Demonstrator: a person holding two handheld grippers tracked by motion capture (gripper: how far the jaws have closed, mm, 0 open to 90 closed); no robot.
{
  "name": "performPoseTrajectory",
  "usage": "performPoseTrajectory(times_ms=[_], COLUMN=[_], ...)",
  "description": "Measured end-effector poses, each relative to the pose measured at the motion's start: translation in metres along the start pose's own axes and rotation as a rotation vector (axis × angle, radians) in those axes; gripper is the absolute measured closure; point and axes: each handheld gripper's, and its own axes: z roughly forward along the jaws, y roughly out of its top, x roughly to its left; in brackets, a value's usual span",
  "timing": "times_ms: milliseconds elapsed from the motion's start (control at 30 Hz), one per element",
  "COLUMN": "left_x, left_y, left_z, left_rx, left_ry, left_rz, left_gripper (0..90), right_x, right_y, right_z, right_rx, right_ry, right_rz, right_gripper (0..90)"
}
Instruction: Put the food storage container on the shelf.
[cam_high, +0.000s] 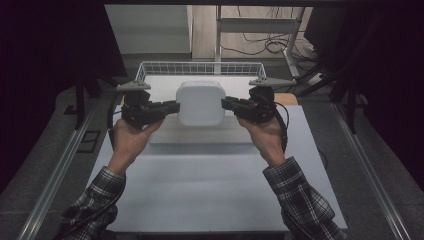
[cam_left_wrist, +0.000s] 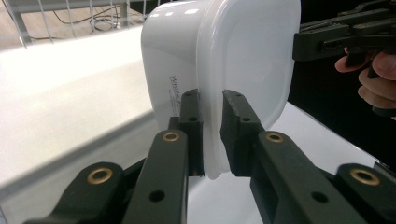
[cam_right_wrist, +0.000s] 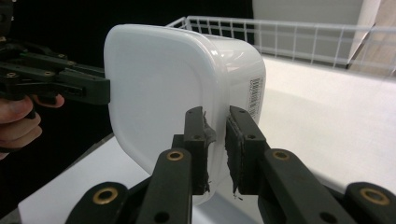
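Observation:
A white plastic container with a lid (cam_high: 200, 102) hangs above the table, held from both sides. My left gripper (cam_high: 174, 107) is shut on the lid's rim at the container's left edge; in the left gripper view its jaws pinch the thin rim of the container (cam_left_wrist: 219, 70) at the left gripper (cam_left_wrist: 212, 135). My right gripper (cam_high: 226, 103) is shut on the rim at the right edge; the right gripper (cam_right_wrist: 215, 140) pinches the same rim of the container (cam_right_wrist: 154, 88), which has a barcode label on its side. Each gripper view shows the other hand's gripper on the far side.
A white wire basket (cam_high: 200, 68) stands at the back of the white table (cam_high: 215, 180). A low white raised board (cam_high: 200, 136) lies under the container. Metal rails run along both sides of the table, and cables lie on the floor behind.

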Motion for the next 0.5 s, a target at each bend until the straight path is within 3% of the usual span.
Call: performPoseTrajectory(times_ms=[200,500], left_x=[0.012,0.031], left_y=[0.021,0.032], left_z=[0.008,0.024], left_rx=[0.010,0.031], left_ry=[0.002,-0.001], left_rz=[-0.013,-0.070], left_gripper=[79.1,78.3], right_x=[-0.011,-0.031], right_y=[0.019,0.034], right_z=[0.009,0.028], right_rx=[-0.003,0.042], right_ry=[-0.015,-0.022], right_rz=[0.013,0.065], right_gripper=[77.9,77.5])
